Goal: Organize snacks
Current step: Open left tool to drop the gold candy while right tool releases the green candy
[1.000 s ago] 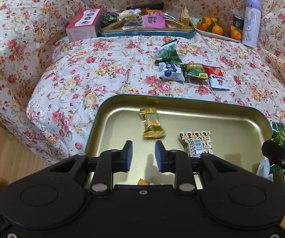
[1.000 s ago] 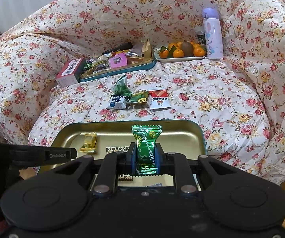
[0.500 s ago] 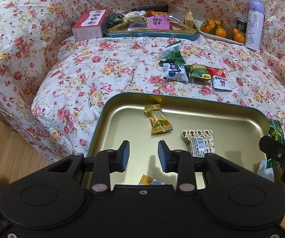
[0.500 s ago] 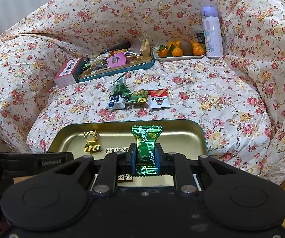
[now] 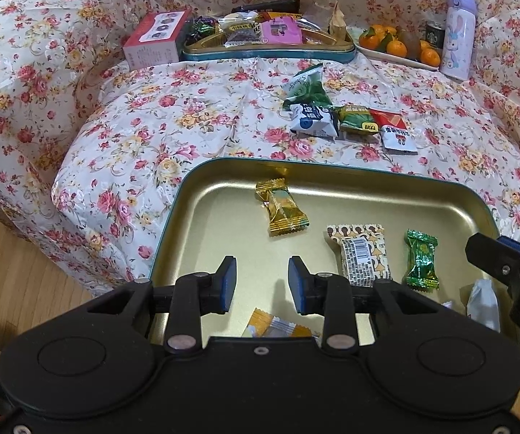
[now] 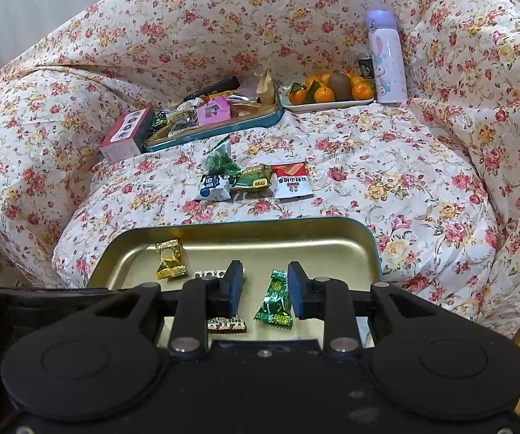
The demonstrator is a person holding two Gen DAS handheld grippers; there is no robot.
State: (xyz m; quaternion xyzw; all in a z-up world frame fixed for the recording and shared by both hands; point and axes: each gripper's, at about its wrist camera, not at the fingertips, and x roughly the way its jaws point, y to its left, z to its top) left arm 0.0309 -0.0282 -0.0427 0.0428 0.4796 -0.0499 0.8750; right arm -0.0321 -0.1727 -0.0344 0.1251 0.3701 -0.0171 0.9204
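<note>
Our right gripper (image 6: 263, 291) has its jaws opening, and the green candy (image 6: 275, 303) lies loose between them on the gold tray (image 6: 332, 238), no pad pressing on it, its long axis running roughly away from us along the fingers. Our left gripper (image 5: 261, 285) hangs with jaws apart and nothing between them over the same tray's near left part. As we judge it, the next pick is the cluster of four packets on the floral cover just beyond the tray's far rim: a green leaf-print bag (image 6: 220, 157), a blue-and-white packet (image 6: 214, 188), a green-gold packet (image 6: 254, 179) and a red-and-white packet (image 6: 292, 181). They lie straight ahead of our right jaws, so that hand seems nearer. The tray also holds a gold candy (image 5: 281, 211), a patterned packet (image 5: 363, 253) and an orange wrapper (image 5: 278, 327).
</note>
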